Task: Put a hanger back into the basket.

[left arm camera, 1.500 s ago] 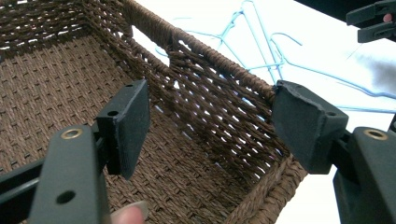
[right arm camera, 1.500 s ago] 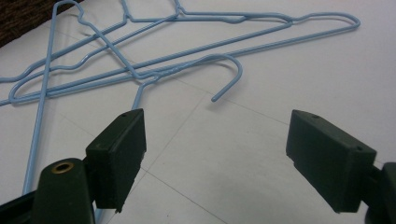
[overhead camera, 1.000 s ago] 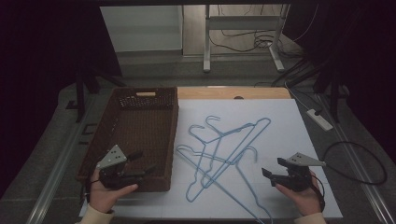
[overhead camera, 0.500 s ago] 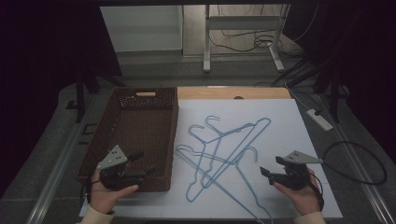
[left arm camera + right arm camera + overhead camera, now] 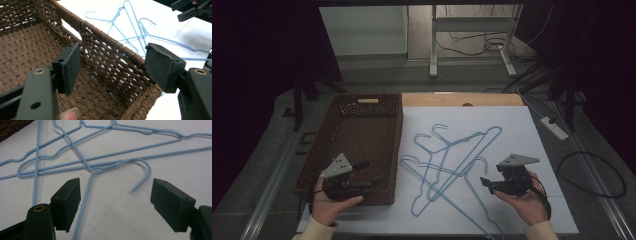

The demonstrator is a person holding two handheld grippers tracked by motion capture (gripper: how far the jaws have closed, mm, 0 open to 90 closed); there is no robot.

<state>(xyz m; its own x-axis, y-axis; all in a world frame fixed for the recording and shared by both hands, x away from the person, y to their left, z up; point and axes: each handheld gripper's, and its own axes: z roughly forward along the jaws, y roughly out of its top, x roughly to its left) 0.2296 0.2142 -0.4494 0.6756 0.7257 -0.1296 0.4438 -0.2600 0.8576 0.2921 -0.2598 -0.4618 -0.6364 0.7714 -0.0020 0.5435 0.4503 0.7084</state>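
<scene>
Since the earlier frames, little has moved: the right gripper [image 5: 490,183] has drifted slightly toward the hangers [image 5: 451,167], and the left gripper [image 5: 371,176] stays over the basket [image 5: 327,155]. Both hands [image 5: 328,206] hold their tools near the front edge of the bench [image 5: 542,150].

Left gripper [image 5: 112,65]: jaws set wide, nothing between them. Its flat, matte black pads [image 5: 71,66] are rectangular. It hovers above the front right corner of the basket, whose wall shows between the jaws.

Basket: rectangular, dark brown woven fibre, coarse twisted rim, open lattice in the upper walls, tight weave on the floor. It stands at the bench's left edge.

Right gripper [image 5: 115,203]: jaws likewise wide and holding nothing. It is aimed at the nearest hanger's hook [image 5: 142,173], which lies just beyond the jaws, apart from both pads.

Hangers [image 5: 105,152]: thin pale blue wire, triangular frames with twisted necks and curved hooks, lying crossed in a loose flat heap on the smooth white sheet [image 5: 537,130] at mid-bench, just right of the basket. One long wire reaches toward the front edge.
</scene>
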